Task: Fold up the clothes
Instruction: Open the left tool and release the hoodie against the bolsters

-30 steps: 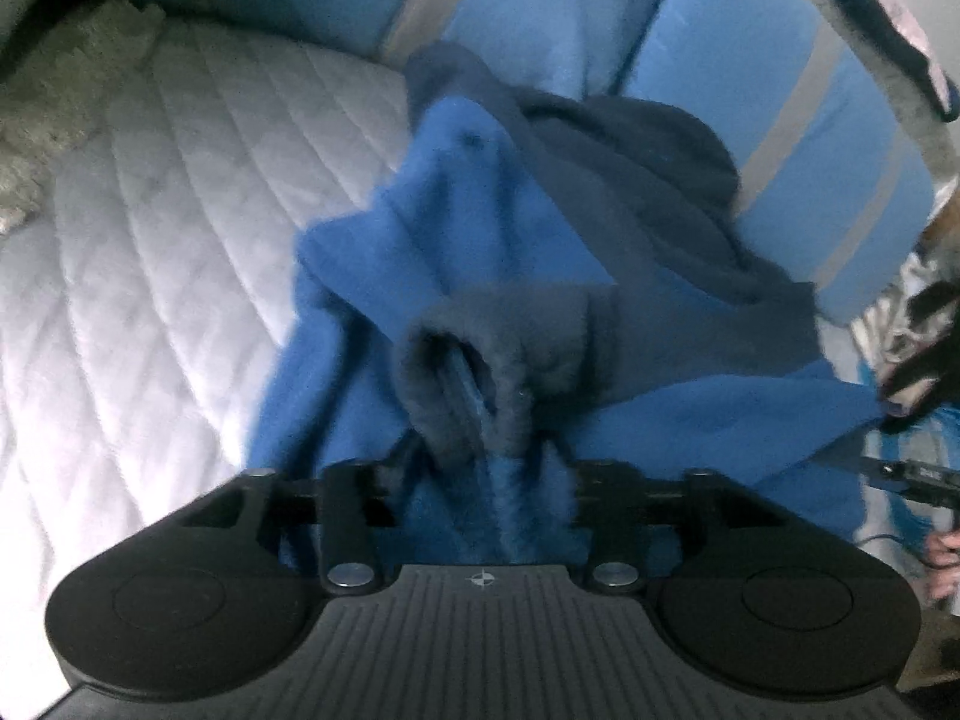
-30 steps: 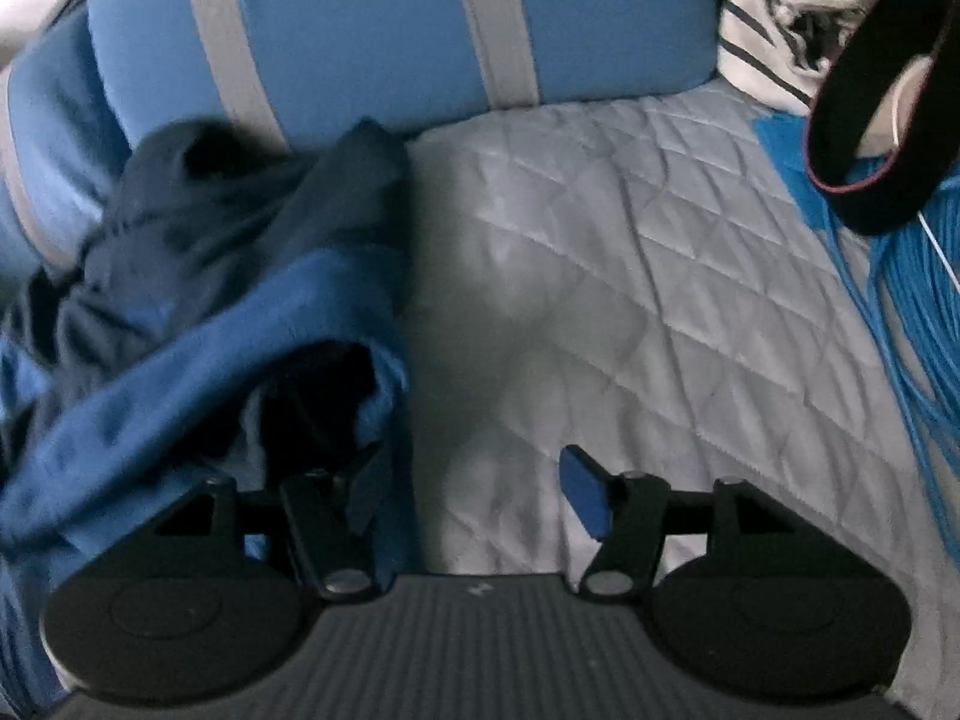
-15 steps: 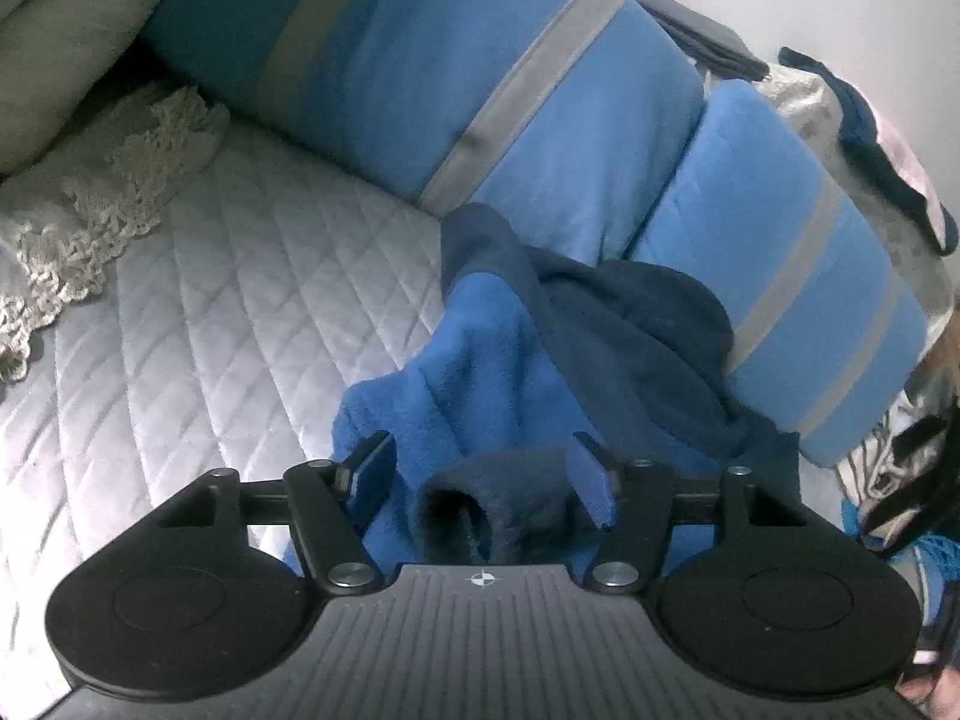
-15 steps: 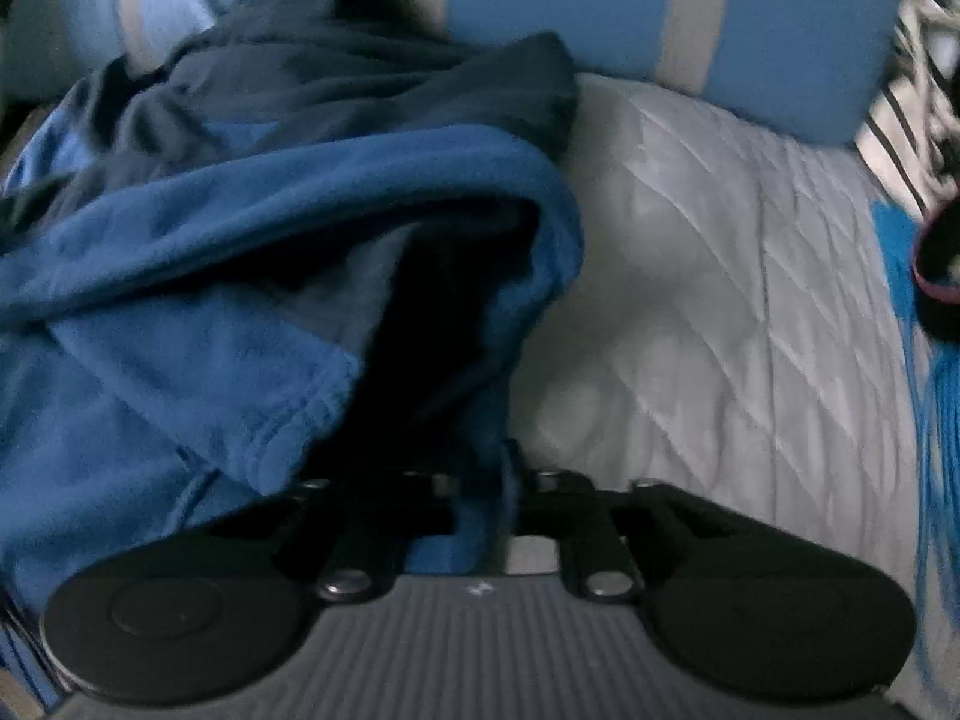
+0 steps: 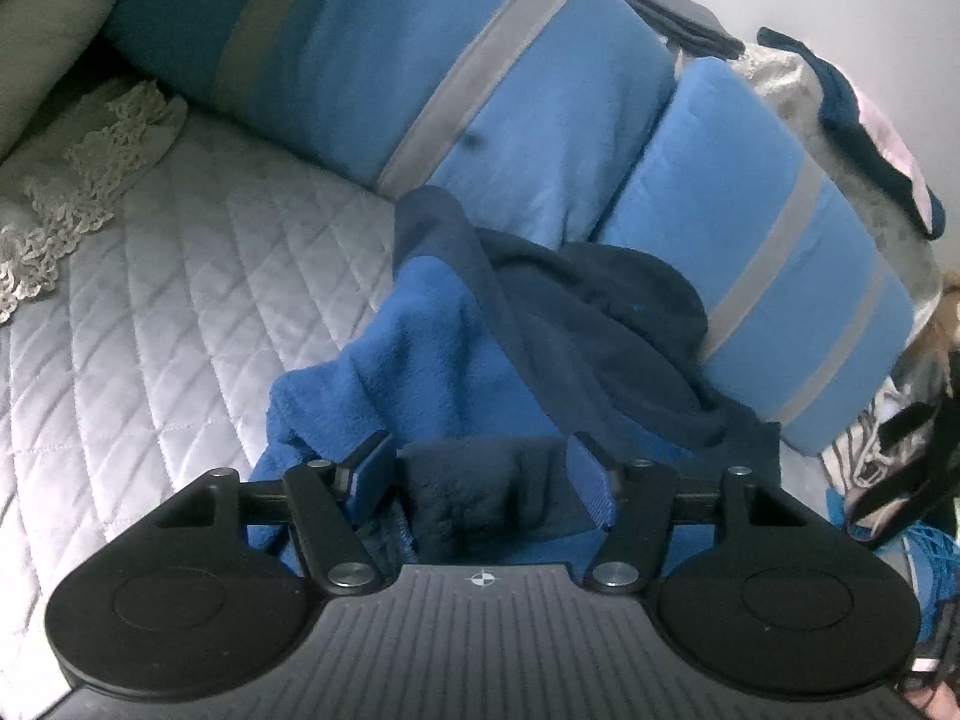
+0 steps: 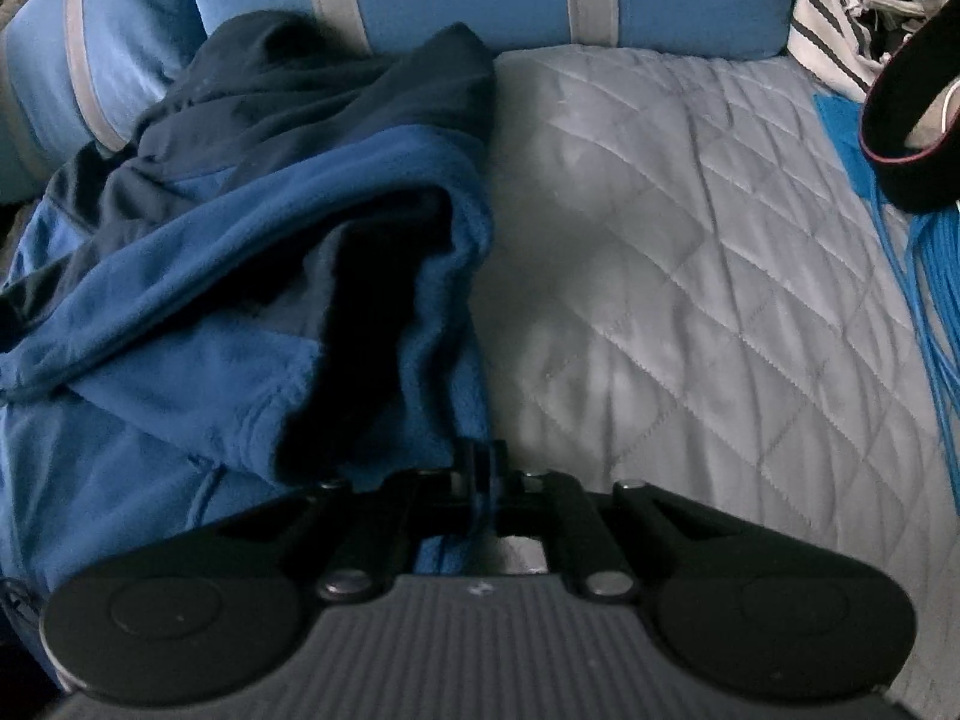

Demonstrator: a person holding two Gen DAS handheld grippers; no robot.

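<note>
Fleece jacket [image 5: 432, 324], blue with navy panels, lies crumpled on the quilted bed cover [image 5: 180, 300] against the striped blue bolsters [image 5: 480, 90]. Its navy cuff [image 5: 480, 486] sits directly between the spread fingers of the left gripper [image 5: 483, 468], ungripped. The right gripper [image 6: 480, 468] is pinched onto the jacket's right-hand blue edge, the bulk lying to its left, so the left is placed to take the cuff.
</note>
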